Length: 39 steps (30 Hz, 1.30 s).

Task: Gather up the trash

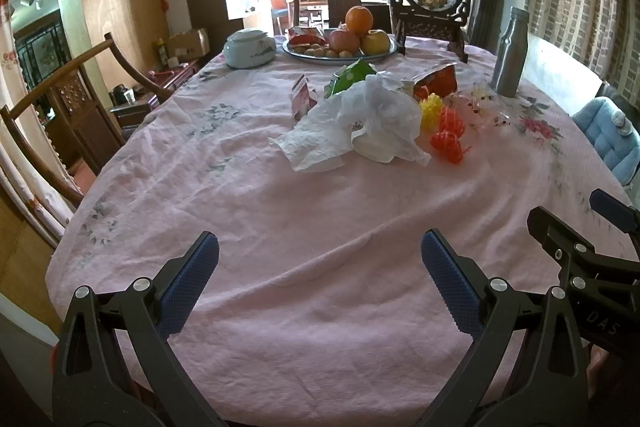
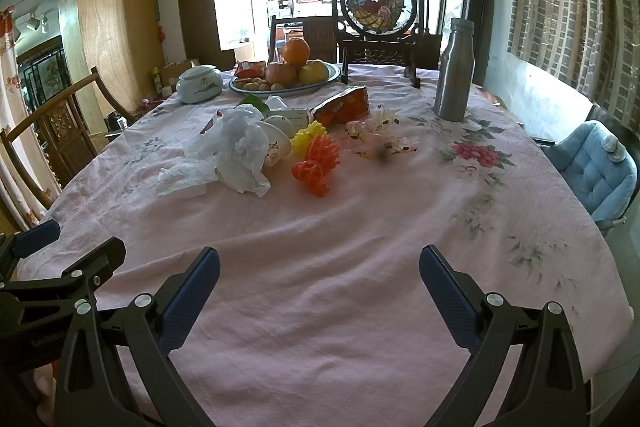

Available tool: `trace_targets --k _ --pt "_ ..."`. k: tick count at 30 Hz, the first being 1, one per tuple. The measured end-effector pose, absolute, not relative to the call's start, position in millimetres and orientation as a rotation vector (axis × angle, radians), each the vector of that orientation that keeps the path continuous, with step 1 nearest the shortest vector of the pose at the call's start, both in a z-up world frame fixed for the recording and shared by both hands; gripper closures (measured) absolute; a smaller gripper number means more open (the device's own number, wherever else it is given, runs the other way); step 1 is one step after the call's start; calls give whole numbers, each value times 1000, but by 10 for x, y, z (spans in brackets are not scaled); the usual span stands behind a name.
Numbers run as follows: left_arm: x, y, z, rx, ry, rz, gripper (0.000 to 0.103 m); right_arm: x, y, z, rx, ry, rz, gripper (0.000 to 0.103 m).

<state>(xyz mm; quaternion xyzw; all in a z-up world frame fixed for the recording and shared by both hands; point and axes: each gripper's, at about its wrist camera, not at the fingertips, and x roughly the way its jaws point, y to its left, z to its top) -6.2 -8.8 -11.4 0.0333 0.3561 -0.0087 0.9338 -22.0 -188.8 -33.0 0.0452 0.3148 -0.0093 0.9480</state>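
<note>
A heap of trash lies mid-table on the pink cloth: a crumpled white plastic bag, a paper napkin, a paper cup, orange foam nets, a yellow net, red and green snack wrappers, and clear floral wrappers. My left gripper hovers open over the near cloth, well short of the heap. Beside it, my right gripper is open and empty too.
Behind the heap stand a fruit plate, a ceramic jar, a carved table screen and a steel bottle. A wooden chair is at the left, a blue-cushioned seat at the right.
</note>
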Motion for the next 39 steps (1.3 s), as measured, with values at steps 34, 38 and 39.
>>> trace_targets --k 34,38,39 --pt "927 842 361 -152 787 -100 6 225 -2886 400 202 496 -14 5" --pt "1219 756 134 -105 857 -117 6 659 -2794 153 246 626 47 5" --pt "1300 717 50 -86 887 -125 6 800 -2744 45 266 679 70 5"
